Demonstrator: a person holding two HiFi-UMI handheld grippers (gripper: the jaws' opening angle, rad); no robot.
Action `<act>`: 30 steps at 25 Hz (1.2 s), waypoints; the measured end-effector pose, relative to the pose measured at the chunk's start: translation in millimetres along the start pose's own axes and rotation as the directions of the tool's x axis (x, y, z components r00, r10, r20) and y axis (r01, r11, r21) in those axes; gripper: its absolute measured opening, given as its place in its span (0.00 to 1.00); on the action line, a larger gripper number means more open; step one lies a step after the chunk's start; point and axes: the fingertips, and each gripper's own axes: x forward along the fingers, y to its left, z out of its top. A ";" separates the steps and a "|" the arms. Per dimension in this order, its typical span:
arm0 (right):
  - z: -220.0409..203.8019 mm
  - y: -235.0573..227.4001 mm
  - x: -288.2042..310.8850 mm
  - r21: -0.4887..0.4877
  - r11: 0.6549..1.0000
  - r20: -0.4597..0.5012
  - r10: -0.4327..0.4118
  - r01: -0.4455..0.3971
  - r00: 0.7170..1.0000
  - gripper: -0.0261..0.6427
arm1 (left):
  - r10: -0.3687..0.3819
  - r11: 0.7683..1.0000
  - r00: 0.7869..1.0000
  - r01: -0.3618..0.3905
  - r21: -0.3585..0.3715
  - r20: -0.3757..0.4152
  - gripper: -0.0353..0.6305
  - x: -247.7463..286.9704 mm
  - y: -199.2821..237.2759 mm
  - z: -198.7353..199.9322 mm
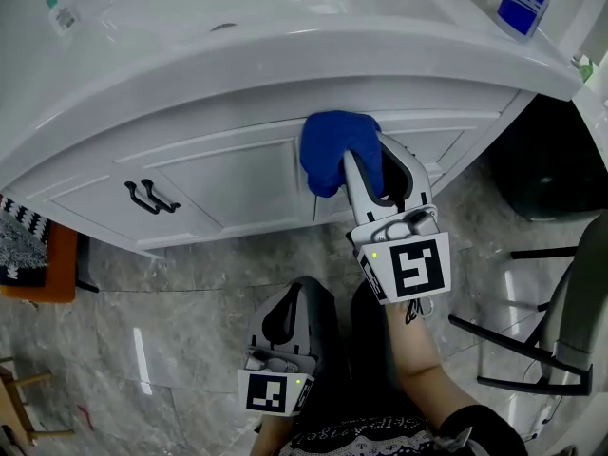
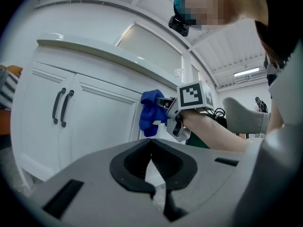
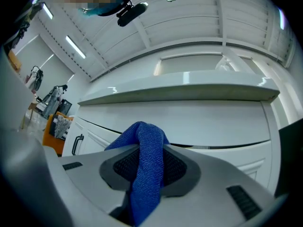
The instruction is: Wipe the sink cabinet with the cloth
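From the head view, my right claw (image 1: 359,160) reaches forward to the sink cabinet (image 1: 237,183). The blue cloth (image 1: 332,150) is bunched ahead of its tips, high on the white front just under the counter (image 1: 285,27) lip. My left claw (image 1: 293,291) hangs low and near my body, well apart from the cabinet, so the right is the nearer one for wiping. The panel runs long to the left, toward the pair of black handles (image 1: 150,198). A chair (image 1: 570,321) stands off to the right, and I judge it clear of a leftward stroke.

In the left gripper view, my left claw is pressed together with nothing between its jaws. Beyond it the cloth looks to be against the cabinet face, though I cannot be sure of contact.

In the right gripper view, my right claw pinches the cloth, which stands up through the jaws and folds over. The cabinet front lies straight ahead with nothing in between.
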 end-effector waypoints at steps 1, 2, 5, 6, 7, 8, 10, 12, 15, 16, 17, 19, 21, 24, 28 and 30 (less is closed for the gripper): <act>0.0 0.1 0.1 0.001 1.000 -0.001 0.000 0.000 1.000 0.20 | 0.000 1.000 1.000 0.000 0.002 0.000 0.06 0.4 0.0 0.2; 0.0 0.1 -0.1 0.002 1.000 0.000 0.000 0.000 1.000 0.20 | -0.003 1.000 1.000 0.003 0.008 -0.001 0.06 1.0 -0.6 0.5; -0.7 -0.7 -1.0 0.002 1.000 0.006 0.000 0.000 1.000 0.20 | -0.021 0.999 1.000 0.021 0.033 0.015 0.06 6.3 -4.1 3.1; -1.0 -1.0 -1.3 -0.001 1.000 0.008 0.001 -0.001 1.000 0.20 | -0.023 1.000 0.999 0.022 0.021 0.025 0.06 9.1 -5.7 4.9; -1.4 -1.2 -1.6 -0.009 1.000 0.012 0.001 -0.001 1.000 0.20 | -0.022 1.000 0.999 0.022 -0.001 0.026 0.06 11.6 -7.9 6.2; -1.7 -1.3 -1.9 -0.020 1.000 0.015 0.001 0.000 1.000 0.20 | -0.025 0.999 0.999 0.025 -0.020 0.022 0.06 13.5 -10.7 6.6; -2.0 -1.6 -2.7 -0.043 0.999 0.021 -0.003 0.004 1.000 0.20 | -0.042 0.998 0.999 0.042 -0.037 0.017 0.06 15.6 -17.4 6.0; -2.1 -2.4 -3.2 -0.051 0.999 0.024 -0.006 0.007 1.000 0.20 | -0.059 0.998 0.998 0.059 -0.038 0.014 0.06 17.5 -23.6 5.5; -2.9 -5.9 -4.8 -0.055 0.998 0.023 -0.014 0.015 1.000 0.20 | -0.086 0.995 0.996 0.087 -0.039 0.024 0.06 22.5 -32.7 9.4; -3.7 -8.1 -5.6 -0.055 0.998 0.022 -0.018 0.019 1.000 0.20 | -0.097 0.994 0.995 0.098 -0.041 0.031 0.06 24.3 -36.4 11.8; -4.9 -10.6 -6.6 -0.054 0.998 0.020 -0.023 0.024 1.000 0.20 | -0.107 0.993 0.994 0.109 -0.043 0.039 0.06 26.1 -40.1 14.3; -7.9 -15.9 -8.5 -0.051 0.998 0.015 -0.030 0.031 0.999 0.20 | -0.126 0.991 0.991 0.128 -0.045 0.052 0.06 29.0 -47.7 18.2; -10.2 -20.4 -10.7 -0.053 0.998 0.011 -0.037 0.037 0.999 0.20 | -0.143 0.988 0.988 0.146 -0.048 0.060 0.06 30.5 -55.1 20.3; -12.5 -26.4 -13.4 -0.050 0.998 0.007 -0.047 0.048 0.999 0.20 | -0.165 0.984 0.985 0.168 -0.052 0.049 0.06 29.3 -63.3 17.6; -14.5 -36.2 -16.9 -0.044 0.997 0.002 -0.070 0.070 0.998 0.20 | -0.169 0.984 0.985 0.171 -0.054 0.032 0.06 27.6 -65.6 13.2; -15.6 -42.1 -19.4 -0.040 0.996 -0.001 -0.083 0.083 0.997 0.20 | -0.165 0.985 0.986 0.166 -0.053 0.031 0.06 26.7 -65.0 12.7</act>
